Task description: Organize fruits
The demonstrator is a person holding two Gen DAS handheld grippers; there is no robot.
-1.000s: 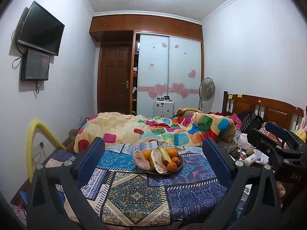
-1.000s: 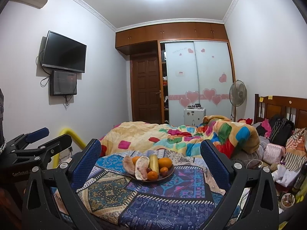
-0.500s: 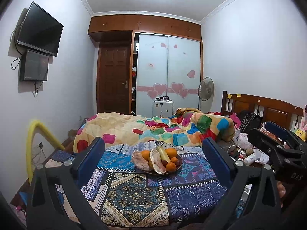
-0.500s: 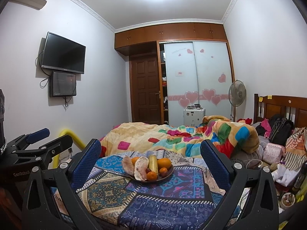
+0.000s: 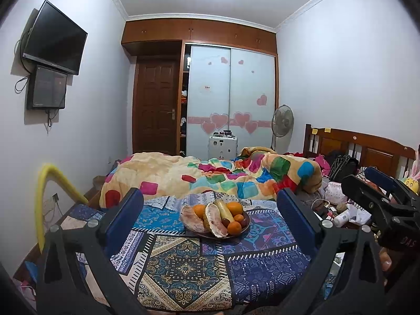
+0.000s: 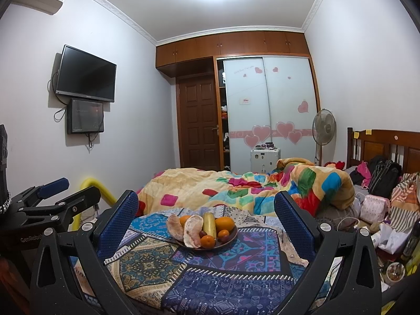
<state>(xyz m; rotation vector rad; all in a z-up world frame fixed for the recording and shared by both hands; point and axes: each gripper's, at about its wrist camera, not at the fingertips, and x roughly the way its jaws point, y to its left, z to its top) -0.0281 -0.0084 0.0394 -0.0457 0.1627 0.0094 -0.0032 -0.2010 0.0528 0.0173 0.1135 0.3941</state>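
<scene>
Both grippers hang back from the round table (image 5: 183, 270), which is draped in a patchwork cloth (image 6: 215, 275), and neither touches anything. The left gripper (image 5: 210, 218) has its blue fingers (image 5: 126, 215) spread wide with nothing between them; the right gripper (image 6: 206, 220) is just as released, its pads (image 6: 291, 223) standing well apart and empty.

The fruit sits in one shallow dark plate (image 6: 231, 237) near the far edge of the table, close to the bed's bright quilt (image 6: 236, 189). In it lie two pale pomelo pieces (image 6: 193, 229) on the left side, a yellow banana-like fruit (image 6: 210, 224) upright in the middle, several oranges (image 6: 225, 223) around it, and a couple of small dark fruits (image 6: 223, 239) at the front (plums or dates, too small to tell). No second container shows on the table.

What could go wrong, as I judge it: the fruits are heaped and leaning on each other, so pulling one out may set the round oranges rolling off the low rim and across the cloth toward the table's edge. The pomelo pieces look soft and broad, so a hard squeeze might tear them, and a shallow one let them slip. The cloth is loose, and a dragging finger could bunch it and shift the plate. With the two grippers side by side, reaching in together risks a knock
</scene>
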